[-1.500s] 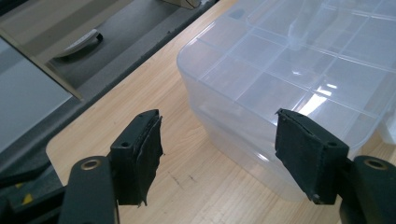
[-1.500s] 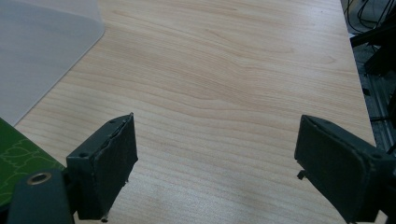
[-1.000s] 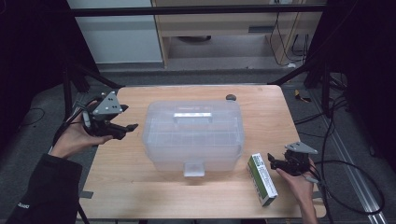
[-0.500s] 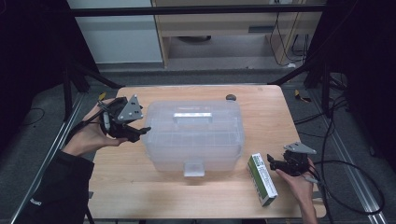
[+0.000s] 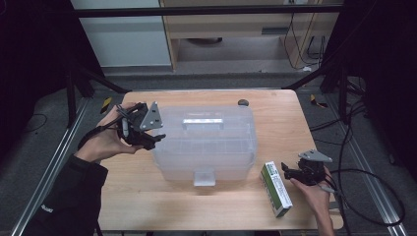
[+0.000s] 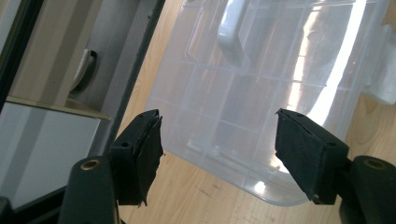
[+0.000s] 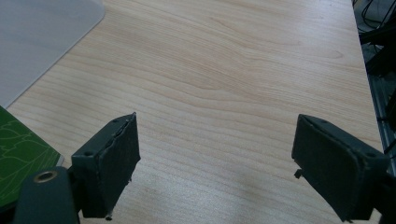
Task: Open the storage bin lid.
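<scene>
A clear plastic storage box [image 5: 204, 142] with a lid, a top handle [image 5: 202, 122] and a front latch [image 5: 204, 178] stands in the middle of the wooden table [image 5: 275, 113]. My left gripper [image 5: 153, 140] is held at the box's left end, open, its jaws spanning the box's near corner [image 6: 224, 154] in the left gripper view without touching it. A green and white carton [image 5: 275, 188] lies flat to the right of the box. My right gripper [image 5: 287, 172] rests by the carton's right side, open over bare wood [image 7: 219, 116], with the carton's edge [image 7: 18, 163] at its left.
A small dark round object [image 5: 242, 102] lies near the table's far edge. Cables [image 5: 364, 177] trail off the table's right side onto the floor. A cabinet [image 5: 231, 24] and black frame posts stand beyond the table.
My left gripper moved right from the table's left edge up to the box's left end. The right gripper and the carton stayed put.
</scene>
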`<state>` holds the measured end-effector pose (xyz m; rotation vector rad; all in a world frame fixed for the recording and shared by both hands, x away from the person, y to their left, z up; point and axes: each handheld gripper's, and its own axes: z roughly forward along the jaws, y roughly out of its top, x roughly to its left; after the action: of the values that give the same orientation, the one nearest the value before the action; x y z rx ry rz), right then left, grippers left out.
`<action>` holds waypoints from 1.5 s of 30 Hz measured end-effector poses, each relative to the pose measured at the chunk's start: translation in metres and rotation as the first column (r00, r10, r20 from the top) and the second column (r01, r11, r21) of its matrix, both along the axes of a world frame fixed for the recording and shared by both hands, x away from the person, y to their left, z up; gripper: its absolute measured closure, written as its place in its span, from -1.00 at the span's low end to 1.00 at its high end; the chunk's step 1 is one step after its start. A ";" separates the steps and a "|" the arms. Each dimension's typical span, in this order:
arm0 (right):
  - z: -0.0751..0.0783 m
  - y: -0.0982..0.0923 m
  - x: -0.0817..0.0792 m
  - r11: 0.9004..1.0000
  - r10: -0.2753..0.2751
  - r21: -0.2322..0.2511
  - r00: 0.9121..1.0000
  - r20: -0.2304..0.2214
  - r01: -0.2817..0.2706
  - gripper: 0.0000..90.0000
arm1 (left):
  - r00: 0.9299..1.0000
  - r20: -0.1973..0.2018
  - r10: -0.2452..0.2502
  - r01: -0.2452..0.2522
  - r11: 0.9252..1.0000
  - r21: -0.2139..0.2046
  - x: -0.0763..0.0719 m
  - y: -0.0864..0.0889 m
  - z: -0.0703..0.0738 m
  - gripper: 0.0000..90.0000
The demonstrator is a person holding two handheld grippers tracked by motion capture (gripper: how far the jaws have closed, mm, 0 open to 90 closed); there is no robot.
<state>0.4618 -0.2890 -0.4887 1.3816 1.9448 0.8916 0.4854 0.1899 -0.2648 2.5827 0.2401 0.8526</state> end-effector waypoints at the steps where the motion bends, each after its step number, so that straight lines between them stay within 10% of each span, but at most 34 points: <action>1: 0.000 0.000 0.000 1.000 0.001 0.001 1.000 -0.002 -0.001 -0.65 | 1.000 -0.002 -0.001 0.001 1.000 0.010 0.000 -0.002 0.000 -0.30; 45: -0.002 0.000 0.001 1.000 0.031 0.005 0.999 -0.024 -0.030 -0.42 | 0.990 0.053 -0.135 0.122 0.972 0.202 0.025 -0.075 -0.014 -0.03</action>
<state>0.4625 -0.2889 -0.4910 1.3746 1.9881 0.8976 0.5102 0.1145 -0.2791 2.7116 -0.0334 0.9551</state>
